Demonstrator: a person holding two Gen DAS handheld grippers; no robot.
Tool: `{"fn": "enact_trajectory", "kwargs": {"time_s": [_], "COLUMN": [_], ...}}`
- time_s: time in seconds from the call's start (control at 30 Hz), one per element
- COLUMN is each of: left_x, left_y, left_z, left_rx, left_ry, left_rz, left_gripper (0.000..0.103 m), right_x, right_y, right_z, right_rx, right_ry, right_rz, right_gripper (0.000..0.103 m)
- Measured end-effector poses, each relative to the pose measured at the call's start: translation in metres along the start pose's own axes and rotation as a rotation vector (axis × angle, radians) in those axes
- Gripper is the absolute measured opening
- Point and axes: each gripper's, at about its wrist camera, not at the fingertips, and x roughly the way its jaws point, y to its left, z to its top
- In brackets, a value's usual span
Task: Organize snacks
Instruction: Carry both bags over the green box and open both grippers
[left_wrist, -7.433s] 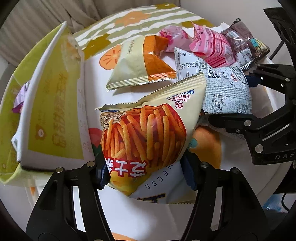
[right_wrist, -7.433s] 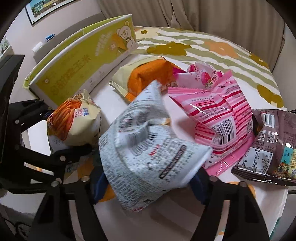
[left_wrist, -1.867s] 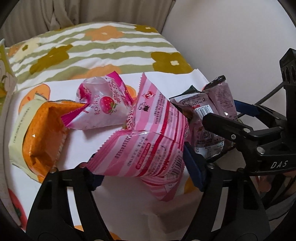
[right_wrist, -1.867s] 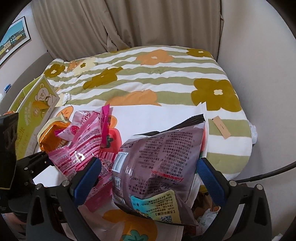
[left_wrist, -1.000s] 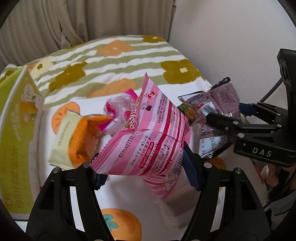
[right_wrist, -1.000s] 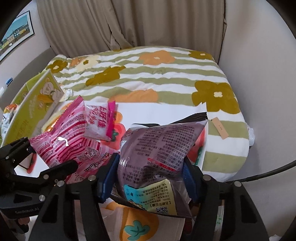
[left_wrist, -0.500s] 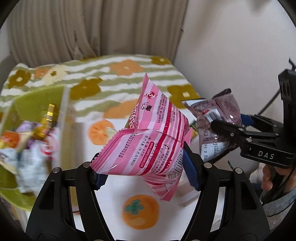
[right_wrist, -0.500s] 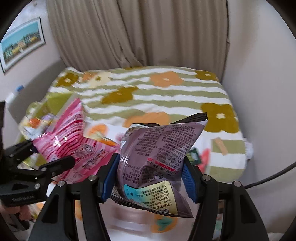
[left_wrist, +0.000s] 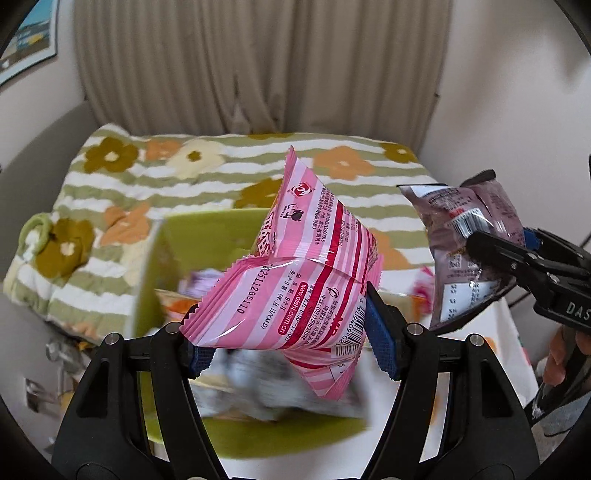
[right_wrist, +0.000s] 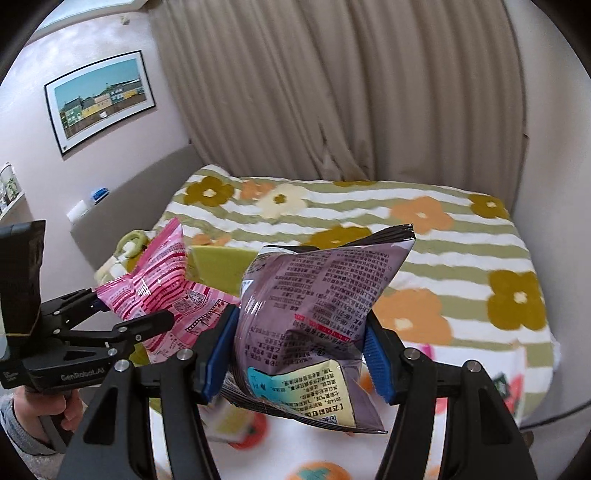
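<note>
my left gripper (left_wrist: 284, 349) pinches the pink bag (left_wrist: 295, 280) at frame centre over the green box (left_wrist: 207, 243), my right gripper (right_wrist: 295, 360) the purple bag (right_wrist: 314, 317); slick film may slip.

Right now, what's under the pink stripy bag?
Below the pink striped bag, held up by the left gripper, sits an open green box. Blurry snack packets lie inside it. The bag covers the box's middle, so what's there is hidden.
</note>
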Motion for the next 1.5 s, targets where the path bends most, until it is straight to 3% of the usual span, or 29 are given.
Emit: {"fn": "enact_trajectory", "kwargs": {"time_s": [0.2, 0.37, 0.4, 0.5, 0.7, 0.9, 1.23, 1.33, 1.37, 1.43, 1.5], "left_x": [0.031, 0.064, 0.069, 0.083, 0.084, 0.073, 0.074, 0.073, 0.073, 0.072, 0.072], "left_y": [0.07, 0.101, 0.104, 0.111, 0.114, 0.12, 0.134, 0.136, 0.136, 0.136, 0.134], "left_z": [0.026, 0.043, 0.045, 0.048, 0.033, 0.008, 0.001, 0.001, 0.0, -0.002, -0.005], "left_rx": [0.004, -0.003, -0.009, -0.029, -0.018, -0.074, -0.129, -0.144, -0.147, -0.146, -0.142], "left_ry": [0.05, 0.089, 0.096, 0.108, 0.136, 0.15, 0.155, 0.156, 0.157, 0.16, 0.164], "left_rz": [-0.003, -0.029, -0.032, -0.031, 0.001, -0.007, 0.03, 0.041, 0.042, 0.049, 0.055], "left_gripper": [0.066, 0.066, 0.071, 0.103, 0.103, 0.103, 0.103, 0.103, 0.103, 0.103, 0.103], "right_x": [0.046, 0.072, 0.076, 0.088, 0.104, 0.122, 0.161, 0.171, 0.172, 0.169, 0.164], "right_y": [0.048, 0.063, 0.064, 0.063, 0.061, 0.055, 0.057, 0.059, 0.06, 0.063, 0.064], "right_z": [0.014, 0.013, 0.012, 0.009, 0.005, 0.009, 0.027, 0.032, 0.033, 0.033, 0.031], "right_rx": [0.02, 0.042, 0.042, 0.044, 0.044, 0.045, -0.003, -0.021, -0.033, -0.06, -0.077], "right_ry": [0.023, 0.059, 0.068, 0.101, 0.142, 0.184, 0.23, 0.224, 0.214, 0.185, 0.158], "right_rz": [-0.002, -0.015, -0.018, -0.028, -0.017, 0.015, 0.04, 0.018, 0.008, -0.003, -0.009], "right_gripper": [0.059, 0.059, 0.059, 0.059, 0.059, 0.059, 0.061, 0.074, 0.087, 0.1, 0.101]}}
